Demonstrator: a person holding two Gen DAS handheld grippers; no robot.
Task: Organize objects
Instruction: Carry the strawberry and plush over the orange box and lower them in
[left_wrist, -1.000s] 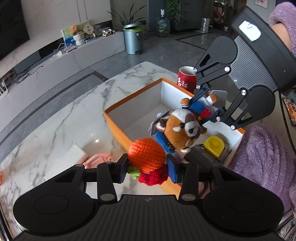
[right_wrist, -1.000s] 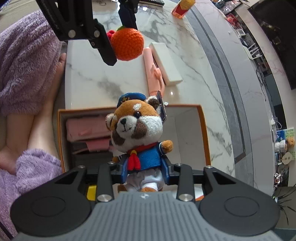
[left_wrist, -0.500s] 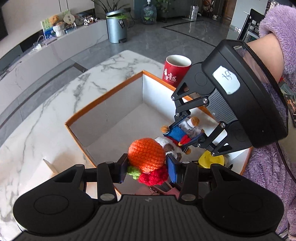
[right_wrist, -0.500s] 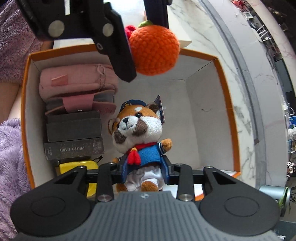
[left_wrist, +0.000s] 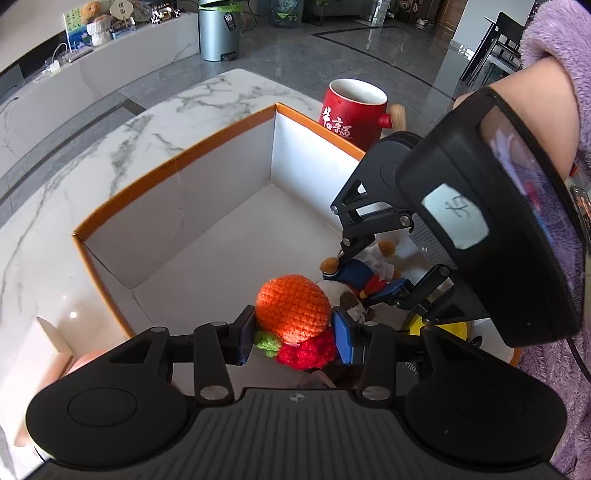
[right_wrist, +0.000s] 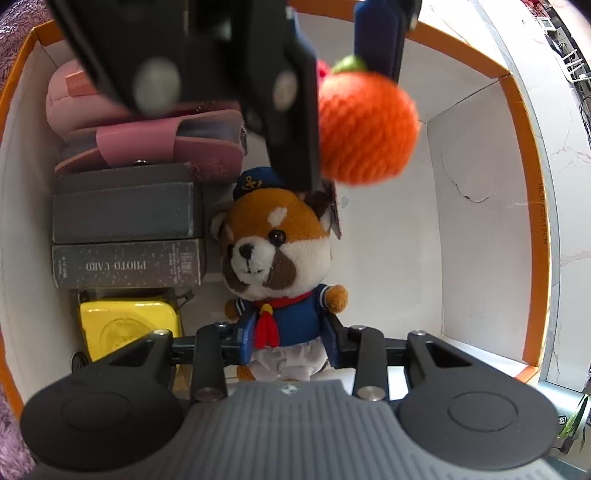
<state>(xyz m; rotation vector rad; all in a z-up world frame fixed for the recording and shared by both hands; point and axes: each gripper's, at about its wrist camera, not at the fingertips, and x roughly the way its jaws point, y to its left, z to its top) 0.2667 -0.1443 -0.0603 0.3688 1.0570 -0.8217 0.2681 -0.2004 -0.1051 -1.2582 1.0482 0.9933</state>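
The left tongs (left_wrist: 293, 334) pinched the round orange knitted fruit (left_wrist: 293, 308) over the orange-edged white cardboard box (left_wrist: 173, 162). The right tongs (right_wrist: 290, 341), opening around the brown plush sailor bear (right_wrist: 275, 258), should let go gently, beside the grey boxes (right_wrist: 127, 236).

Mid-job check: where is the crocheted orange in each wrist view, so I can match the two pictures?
Left wrist: crocheted orange low centre, between the left tool's fingers.
Right wrist: upper right of centre, hanging above the plush.
Shared landmark: the orange-rimmed box.
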